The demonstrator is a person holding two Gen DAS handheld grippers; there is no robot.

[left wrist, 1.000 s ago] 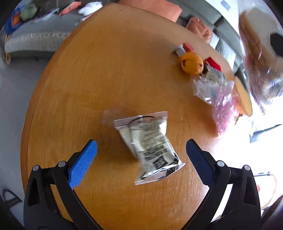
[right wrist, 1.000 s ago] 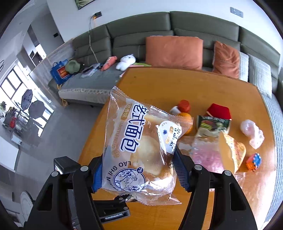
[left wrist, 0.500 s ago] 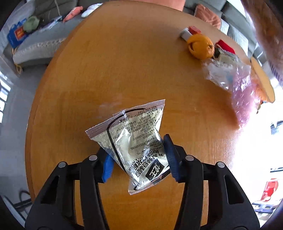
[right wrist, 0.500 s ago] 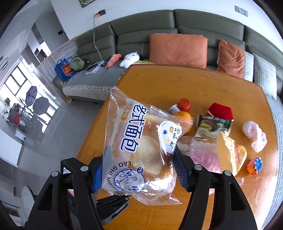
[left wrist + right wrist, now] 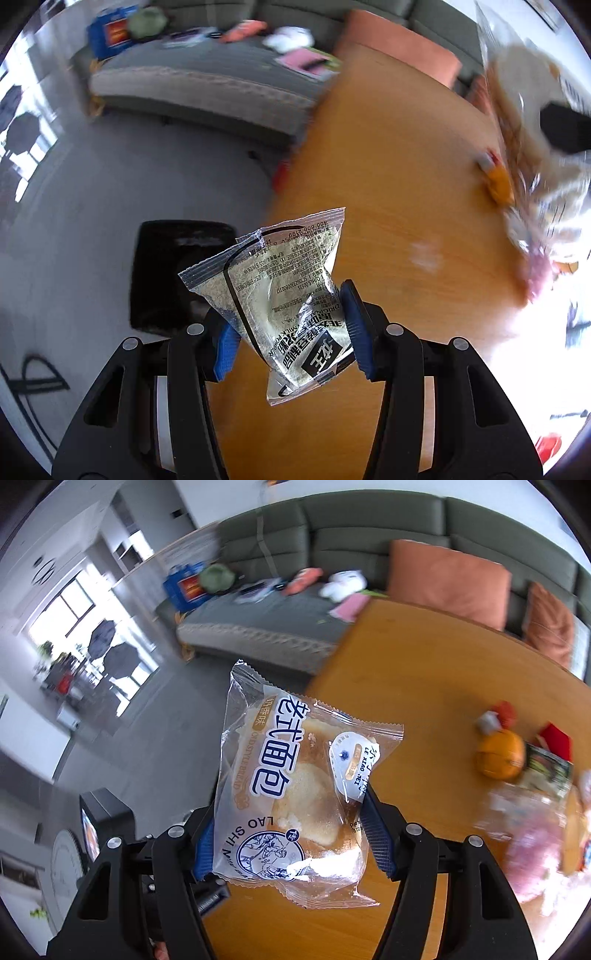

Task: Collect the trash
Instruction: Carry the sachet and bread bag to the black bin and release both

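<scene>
My left gripper is shut on a clear powder sachet with black print and holds it in the air above the left edge of the round wooden table. A black bin stands on the floor just left of the sachet. My right gripper is shut on a clear bread packet with blue lettering, held above the table's near-left edge. The bread packet also shows blurred at the right of the left wrist view.
An orange, a small red-capped bottle, a red item, a green snack packet and a pink crumpled bag lie on the table's right side. A grey sofa with orange cushions stands behind. Grey floor lies left.
My left gripper closed on the sachet, lifted it off the table and swung left towards the table edge and the black bin. My right gripper, still holding the bread packet, also swung left.
</scene>
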